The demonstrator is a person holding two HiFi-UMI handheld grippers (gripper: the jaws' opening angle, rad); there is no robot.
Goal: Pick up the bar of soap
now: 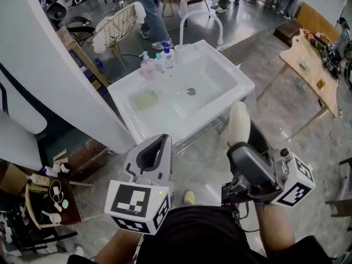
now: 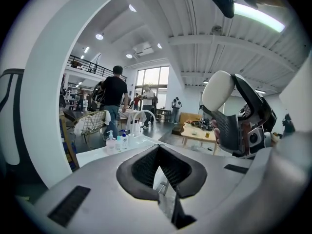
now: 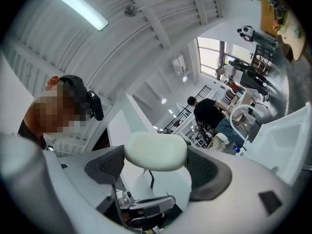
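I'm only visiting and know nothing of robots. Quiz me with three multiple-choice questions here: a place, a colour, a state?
1. Where do the pump bottles stand? A on the sink rim; B on a chair; C on the floor.
2. What colour is the bar of soap? A red; B white; C blue.
3. The left gripper is? A open; B shut on soap; C shut, empty.
Answers: A, they stand beside the faucet; B, white between the right gripper's jaws; C, its jaws meet on nothing.
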